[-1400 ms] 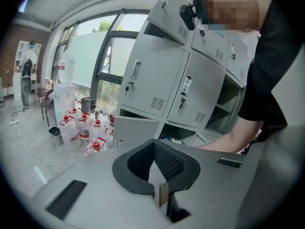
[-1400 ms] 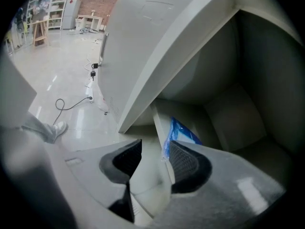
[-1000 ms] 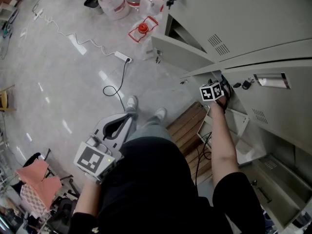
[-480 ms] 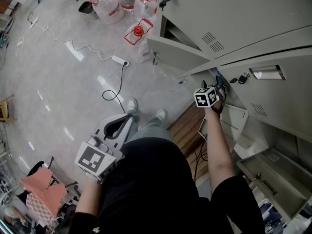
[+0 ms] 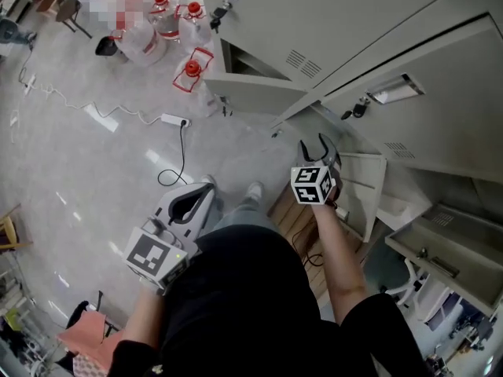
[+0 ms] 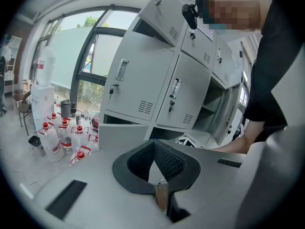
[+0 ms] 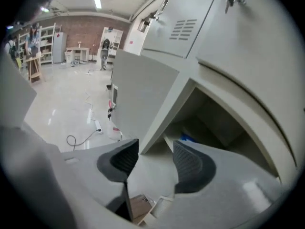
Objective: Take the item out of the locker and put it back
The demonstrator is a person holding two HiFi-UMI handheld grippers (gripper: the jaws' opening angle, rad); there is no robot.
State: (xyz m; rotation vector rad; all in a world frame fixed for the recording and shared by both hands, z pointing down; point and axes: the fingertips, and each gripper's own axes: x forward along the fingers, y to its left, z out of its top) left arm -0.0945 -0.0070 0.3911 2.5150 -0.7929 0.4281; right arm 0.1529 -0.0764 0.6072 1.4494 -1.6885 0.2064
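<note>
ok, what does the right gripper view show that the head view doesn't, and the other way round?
Right gripper view only: the inside of the open compartment, with something blue at the back, too small to identify.
Head view only: the left gripper, the red-capped water bottles and the person's shoes.
Both: the right gripper, its jaws apart with nothing between them after just closing a little; the open locker door; the power strip and black cable on the floor.
</note>
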